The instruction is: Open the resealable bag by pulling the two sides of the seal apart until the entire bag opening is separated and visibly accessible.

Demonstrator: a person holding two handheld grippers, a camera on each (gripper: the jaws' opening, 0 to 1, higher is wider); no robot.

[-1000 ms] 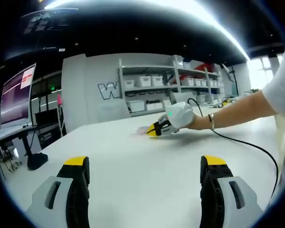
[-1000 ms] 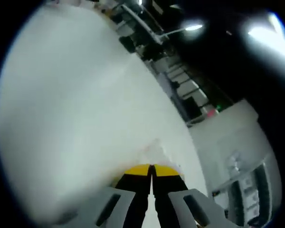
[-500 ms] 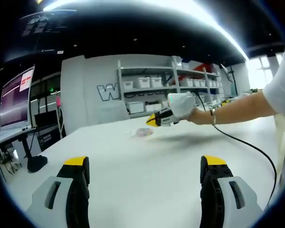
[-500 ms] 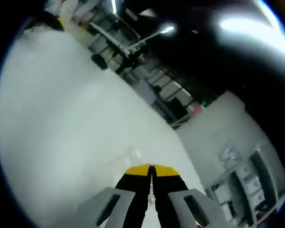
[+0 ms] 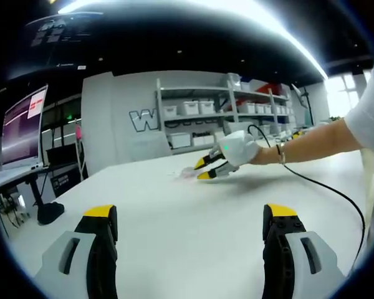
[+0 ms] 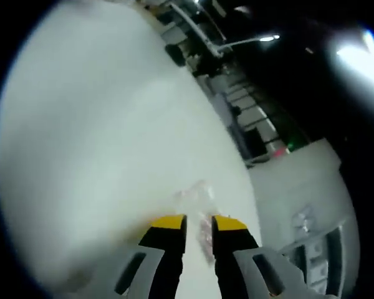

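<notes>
The right gripper (image 5: 204, 169), raised above the table (image 5: 174, 218) half a second ago in the left gripper view, has been brought back down near the resealable bag (image 5: 188, 174). Its jaws, pressed together in both earlier pictures, are now parted. In the right gripper view, the right gripper (image 6: 198, 222) is seen with a gap between its yellow tips, and the resealable bag (image 6: 196, 200) is seen just ahead of and between them.

White table (image 5: 174, 218) (shelves (image 5: 199, 118), monitor (image 5: 22, 128) behind)
</notes>
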